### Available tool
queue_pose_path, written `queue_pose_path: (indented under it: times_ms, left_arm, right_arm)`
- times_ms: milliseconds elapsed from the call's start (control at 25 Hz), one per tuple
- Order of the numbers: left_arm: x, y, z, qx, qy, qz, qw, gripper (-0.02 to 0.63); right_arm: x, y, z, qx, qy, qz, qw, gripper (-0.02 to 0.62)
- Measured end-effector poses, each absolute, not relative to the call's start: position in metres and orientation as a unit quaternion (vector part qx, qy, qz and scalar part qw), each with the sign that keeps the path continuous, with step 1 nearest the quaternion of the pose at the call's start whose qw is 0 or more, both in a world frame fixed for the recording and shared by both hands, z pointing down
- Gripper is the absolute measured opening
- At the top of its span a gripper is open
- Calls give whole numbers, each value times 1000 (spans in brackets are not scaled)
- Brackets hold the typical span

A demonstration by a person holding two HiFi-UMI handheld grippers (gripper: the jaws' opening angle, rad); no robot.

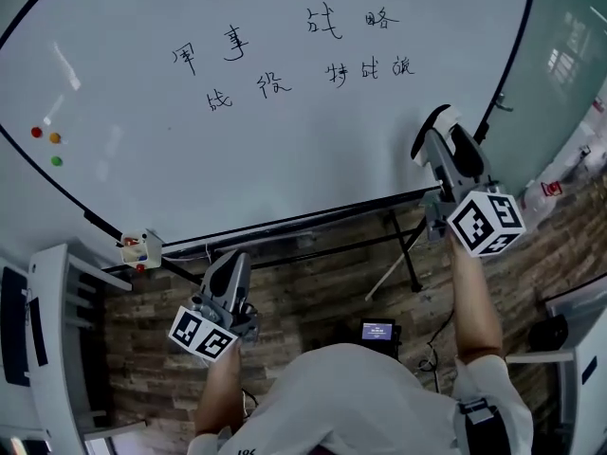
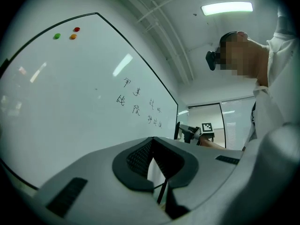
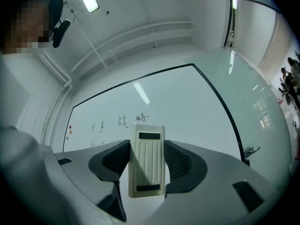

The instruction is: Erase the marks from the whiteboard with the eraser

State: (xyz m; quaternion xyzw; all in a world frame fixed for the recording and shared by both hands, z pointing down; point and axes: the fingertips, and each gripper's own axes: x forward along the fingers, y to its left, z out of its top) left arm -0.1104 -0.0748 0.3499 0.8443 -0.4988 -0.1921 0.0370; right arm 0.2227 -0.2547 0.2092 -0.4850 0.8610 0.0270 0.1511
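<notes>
The white eraser (image 3: 146, 168) stands upright between the right gripper's (image 3: 146, 146) two jaws, which are clamped on its long sides. Its ribbed back faces the camera and its top end pokes out past the jaw tips. In the head view the eraser (image 1: 434, 124) is raised at the whiteboard's (image 1: 285, 159) lower right corner, close to the black frame. Whether it touches the board's surface cannot be told.

The handwritten marks (image 1: 289, 57) run in two rows across the upper middle of the board, up and to the left of the eraser and well apart from it. In the right gripper view the marks (image 3: 123, 122) show just above and to the left of the eraser's top edge.

The left gripper (image 1: 232, 262) hangs low, below the board's bottom rail, with its jaw tips closed together and nothing between them (image 2: 151, 146). Three round magnets (image 1: 47, 143), red, orange and green, sit near the board's left edge.
</notes>
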Motion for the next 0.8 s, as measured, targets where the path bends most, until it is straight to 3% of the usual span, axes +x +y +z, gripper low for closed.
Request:
queue_pose_path:
  times_ms: [800]
  left_arm:
    - [-111, -157, 340, 842, -508, -178, 32, 6]
  right_arm:
    - [208, -346, 88, -502, 843, 133, 140, 252]
